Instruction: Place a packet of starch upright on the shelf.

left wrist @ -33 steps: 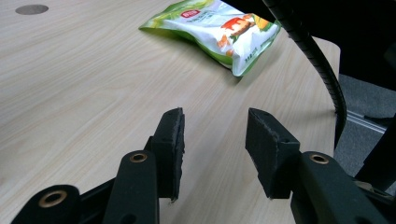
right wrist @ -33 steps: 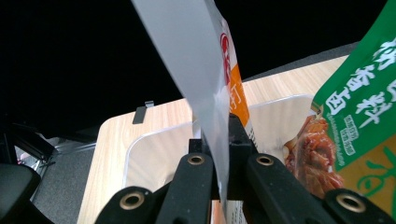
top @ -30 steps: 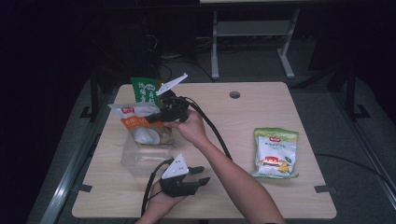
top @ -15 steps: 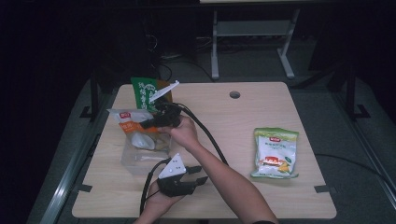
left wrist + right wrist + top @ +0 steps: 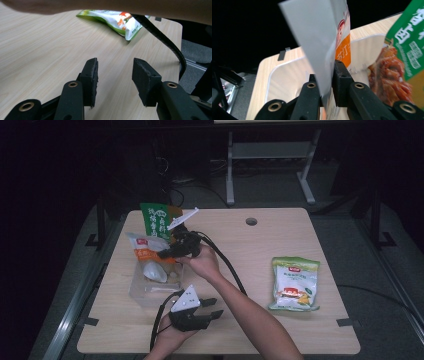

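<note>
Pinching the orange-and-white snack pouch (image 5: 329,47), the right tongs (image 5: 327,82) had both pads against the pouch's grey edge in the right gripper view; jaws had just been easing open a little, pouch still between them and still touched by the pads. In the high view the right tongs (image 5: 167,252) sat over the clear plastic bin (image 5: 140,292) at the left side of the worktop (image 5: 260,255), w/ the pouch (image 5: 145,251) tilted, its lower end in the bin. Bin's pale wall (image 5: 287,75) showed behind the pouch in the right gripper view. Green snack bag (image 5: 156,222) stood just behind the bin, near the worktop's back-left edge; same bag (image 5: 409,45) showed at the right of the right gripper view, red-brown food print on it, just beside the pouch; touching or not, couldn't tell.

Left tongs (image 5: 212,307) rested low at the front of the worktop, jaws spread, nothing between them; left gripper view confirmed: tongs (image 5: 115,77) apart over bare wood. Yellow-green snack bag (image 5: 294,284) lay flat on the right side, well apart from the bin; also seen (image 5: 117,21) past the left jaws, partly behind a black cable (image 5: 162,37).
</note>
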{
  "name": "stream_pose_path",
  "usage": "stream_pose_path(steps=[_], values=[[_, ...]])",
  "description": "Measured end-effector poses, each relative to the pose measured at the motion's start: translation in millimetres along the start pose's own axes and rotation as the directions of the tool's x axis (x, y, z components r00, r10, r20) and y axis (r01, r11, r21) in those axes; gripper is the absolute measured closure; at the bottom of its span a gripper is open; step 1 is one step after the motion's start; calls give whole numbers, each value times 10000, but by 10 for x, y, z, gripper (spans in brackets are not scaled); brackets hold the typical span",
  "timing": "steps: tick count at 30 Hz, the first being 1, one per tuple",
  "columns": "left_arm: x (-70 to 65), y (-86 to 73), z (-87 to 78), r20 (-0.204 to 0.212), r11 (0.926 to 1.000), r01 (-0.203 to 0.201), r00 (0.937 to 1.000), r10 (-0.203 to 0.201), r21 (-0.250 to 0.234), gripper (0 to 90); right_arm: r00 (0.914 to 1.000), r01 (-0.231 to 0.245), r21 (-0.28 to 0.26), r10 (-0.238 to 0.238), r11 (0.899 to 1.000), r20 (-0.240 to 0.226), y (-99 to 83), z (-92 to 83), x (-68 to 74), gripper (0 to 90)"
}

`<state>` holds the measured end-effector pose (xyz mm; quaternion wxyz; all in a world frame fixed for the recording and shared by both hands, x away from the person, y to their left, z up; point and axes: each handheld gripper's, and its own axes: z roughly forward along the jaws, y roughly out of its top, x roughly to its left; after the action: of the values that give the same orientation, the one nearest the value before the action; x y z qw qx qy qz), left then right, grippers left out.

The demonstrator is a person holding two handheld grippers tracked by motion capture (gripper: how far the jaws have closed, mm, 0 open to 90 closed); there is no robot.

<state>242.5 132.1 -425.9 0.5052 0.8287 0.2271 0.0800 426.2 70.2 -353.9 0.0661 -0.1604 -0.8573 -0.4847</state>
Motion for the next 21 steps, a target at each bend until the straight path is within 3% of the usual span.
stream_pose_path(steps=[3,11,15,21], values=[[1,1,6,-7,10000,-8,10000,8,36,550,9998,163,190,-165,9997,105,-29,-17,7,891],[8,-2,8,-74,10000,-15,10000,16,93,544,9996,270,340,-272,9991,58,-58,11,31,889],[-1,-1,15,-112,9999,-70,9999,71,139,536,9989,283,343,-296,9990,366,-48,-48,25,768],[-2,-4,31,-159,9997,-36,9999,39,234,519,9983,193,406,-215,9990,548,-76,-212,40,664]])
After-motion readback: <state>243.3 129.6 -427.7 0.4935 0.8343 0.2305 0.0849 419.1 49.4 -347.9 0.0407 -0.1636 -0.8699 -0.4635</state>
